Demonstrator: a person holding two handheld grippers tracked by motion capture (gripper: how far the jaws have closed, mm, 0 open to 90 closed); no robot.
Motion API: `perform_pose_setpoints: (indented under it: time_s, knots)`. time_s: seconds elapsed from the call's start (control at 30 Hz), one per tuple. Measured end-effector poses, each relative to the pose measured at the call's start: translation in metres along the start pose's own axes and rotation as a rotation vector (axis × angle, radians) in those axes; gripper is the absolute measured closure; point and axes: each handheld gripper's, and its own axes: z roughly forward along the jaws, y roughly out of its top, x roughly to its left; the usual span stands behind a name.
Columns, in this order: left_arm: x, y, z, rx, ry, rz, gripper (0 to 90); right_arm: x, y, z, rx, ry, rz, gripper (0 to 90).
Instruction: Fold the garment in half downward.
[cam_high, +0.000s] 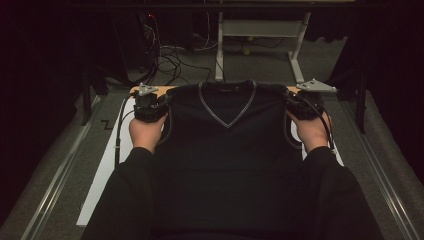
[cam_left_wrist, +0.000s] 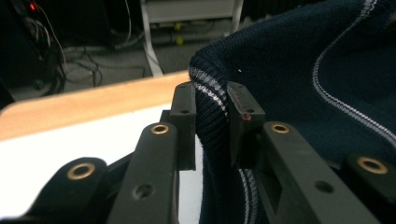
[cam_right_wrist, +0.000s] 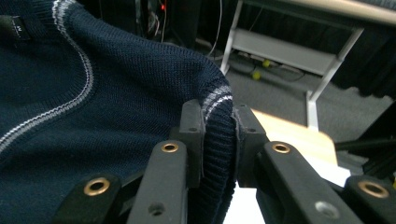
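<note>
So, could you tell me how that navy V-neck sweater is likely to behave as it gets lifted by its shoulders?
The sweater will probably hang floppy: its knit folds around the left gripper and right gripper, each shut on a striped armhole edge. The ribbed, textured knit likely resists slipping between the fingers. It seems light, though the unsupported middle may sag toward the table.

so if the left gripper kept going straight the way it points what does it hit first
The left gripper is already shut on the sweater; going straight on, it probably meets more of that knit first, though depth is unclear.
</note>
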Motion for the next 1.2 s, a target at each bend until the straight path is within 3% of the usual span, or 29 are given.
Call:
perform_pose_setpoints:
  time_s: [0.17,0.27,0.33,0.43,0.57,0.7,1.0,1.2]
  knots:
    - [-0.003,-0.002,-0.003,-0.004,0.006,0.022,70.9,0.002,0.002,-0.005,-0.006,0.004,-0.016,78.0]
    - [-0.006,-0.010,-0.006,0.007,-0.018,0.016,70.9,0.004,-0.005,-0.008,-0.001,0.021,-0.010,78.0]
    - [-0.010,-0.017,-0.009,0.023,-0.026,0.052,70.8,0.007,-0.012,-0.012,0.007,0.031,-0.001,78.0]
    - [-0.014,-0.024,-0.017,0.054,-0.017,0.065,70.9,0.010,-0.023,-0.021,0.001,0.047,-0.009,78.0]
    - [-0.020,-0.034,-0.035,0.052,-0.028,0.101,70.9,0.014,-0.036,-0.039,-0.024,0.066,-0.009,78.0]
    - [-0.025,-0.053,-0.056,0.044,-0.069,0.138,70.9,0.021,-0.051,-0.058,-0.037,0.087,-0.030,77.9]
    - [-0.036,-0.107,-0.095,0.062,-0.151,0.137,70.8,0.040,-0.094,-0.104,-0.063,0.122,-0.094,77.9]
    - [-0.044,-0.135,-0.113,0.084,-0.200,0.142,70.7,0.046,-0.128,-0.124,-0.058,0.144,-0.062,77.9]
